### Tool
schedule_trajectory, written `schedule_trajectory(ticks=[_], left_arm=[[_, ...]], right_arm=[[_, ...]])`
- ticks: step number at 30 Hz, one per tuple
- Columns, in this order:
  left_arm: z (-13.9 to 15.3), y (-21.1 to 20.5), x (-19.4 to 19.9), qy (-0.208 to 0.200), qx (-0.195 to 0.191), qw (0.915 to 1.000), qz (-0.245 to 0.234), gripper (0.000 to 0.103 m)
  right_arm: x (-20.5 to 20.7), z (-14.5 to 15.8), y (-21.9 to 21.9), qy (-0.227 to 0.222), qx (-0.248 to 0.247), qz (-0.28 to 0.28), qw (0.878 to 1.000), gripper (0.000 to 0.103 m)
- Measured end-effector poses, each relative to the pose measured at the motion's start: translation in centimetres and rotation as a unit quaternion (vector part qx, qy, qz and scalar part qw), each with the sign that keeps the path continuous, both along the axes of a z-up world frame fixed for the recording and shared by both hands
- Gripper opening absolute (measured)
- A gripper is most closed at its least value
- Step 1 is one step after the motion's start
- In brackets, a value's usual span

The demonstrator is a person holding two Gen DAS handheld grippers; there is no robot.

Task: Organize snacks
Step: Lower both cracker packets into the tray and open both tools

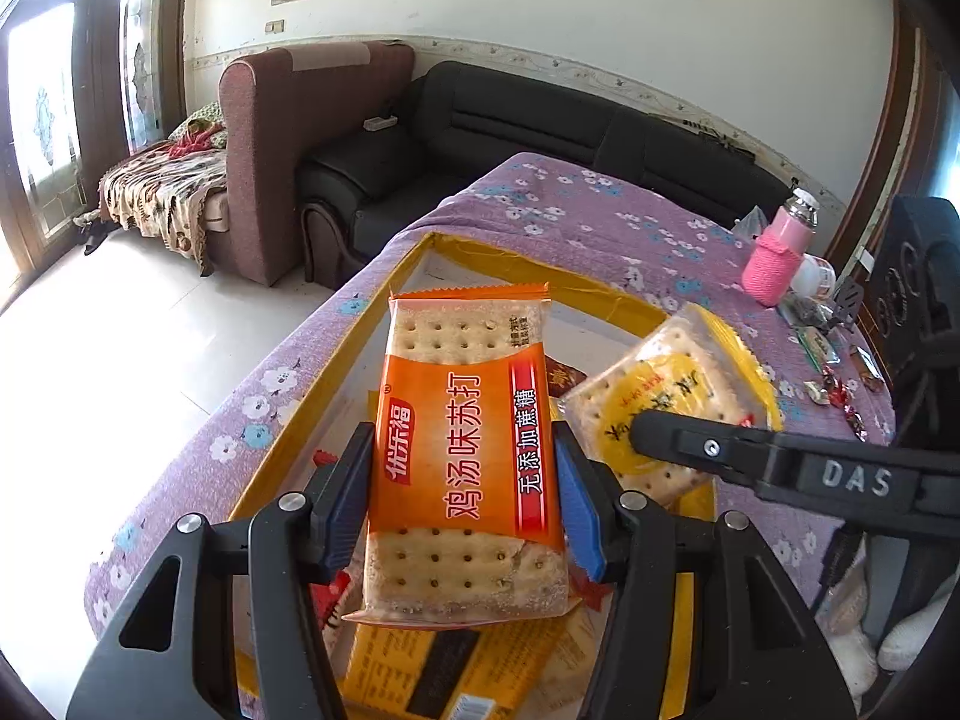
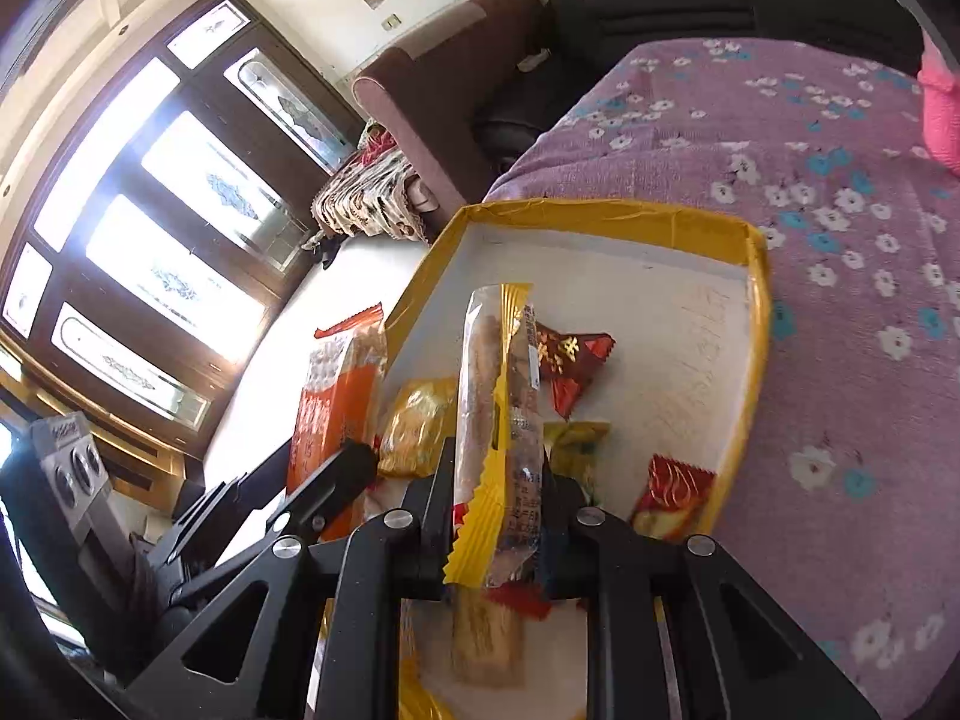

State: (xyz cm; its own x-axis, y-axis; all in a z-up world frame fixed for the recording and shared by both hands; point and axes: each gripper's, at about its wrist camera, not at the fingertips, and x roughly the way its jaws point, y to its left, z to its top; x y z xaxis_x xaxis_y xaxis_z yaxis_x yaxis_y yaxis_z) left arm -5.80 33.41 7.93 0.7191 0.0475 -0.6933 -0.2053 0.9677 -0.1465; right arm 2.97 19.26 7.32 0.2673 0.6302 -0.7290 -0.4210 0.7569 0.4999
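Both claws are closed on snack packets above the tray. Left claw (image 1: 462, 492), at lower centre of the left wrist view, is held at a medium opening, its blue pads pressed on the long edges of the orange cracker packet (image 1: 465, 456), which is carried flat and face up. Right claw (image 2: 498, 516), at lower centre of the right wrist view, is drawn nearly closed on the yellow cracker packet (image 2: 501, 420), which is gripped edge-on by its thin side and stands upright between the jaws.

Beneath both packets lies the yellow-rimmed tray (image 2: 606, 210), resting on the desk under a purple flowered cloth (image 2: 840, 138). Several snacks already lie inside it: a red wrapped sweet (image 2: 573, 360), a small red-and-yellow packet (image 2: 672, 495) at the right wall, and a yellow packet (image 2: 417, 426) at left.

Hazards, as judged from this state:
- A collision between the two claws is possible, since they are held close together over the same tray; the yellow packet appears just beside the orange one in the left wrist view.
- Crackers may be crushed if clamping pressure is increased.
- A slip of the yellow packet is likely if only its crimped film is held.
- Release from height may cause a packet to land on the tray rim and tip onto the cloth.
- The pink bottle (image 1: 774, 252) at upper right stands well apart and is not judged to be at risk.
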Motion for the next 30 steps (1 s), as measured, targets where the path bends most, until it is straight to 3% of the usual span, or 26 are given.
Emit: schedule_trajectory(ticks=[10,15,22,30], left_arm=[[-0.1,0.8,1.6,0.001,0.007,1.0000,0.002,0.055],[0.0,0.7,1.9,0.001,0.005,1.0000,0.001,0.055],[0.5,0.2,1.4,-0.001,0.001,1.0000,-0.001,0.064],[1.0,0.2,0.3,-0.009,-0.015,0.9998,0.000,0.072]], right_arm=[[5.3,-3.3,-1.5,0.060,0.042,-0.040,0.997,0.020],[5.8,-2.8,-0.8,0.020,-0.004,-0.040,0.999,0.026],[4.9,-1.6,0.6,-0.059,-0.080,-0.039,0.994,0.034],[3.8,0.8,0.1,-0.081,-0.071,-0.052,0.993,0.049]])
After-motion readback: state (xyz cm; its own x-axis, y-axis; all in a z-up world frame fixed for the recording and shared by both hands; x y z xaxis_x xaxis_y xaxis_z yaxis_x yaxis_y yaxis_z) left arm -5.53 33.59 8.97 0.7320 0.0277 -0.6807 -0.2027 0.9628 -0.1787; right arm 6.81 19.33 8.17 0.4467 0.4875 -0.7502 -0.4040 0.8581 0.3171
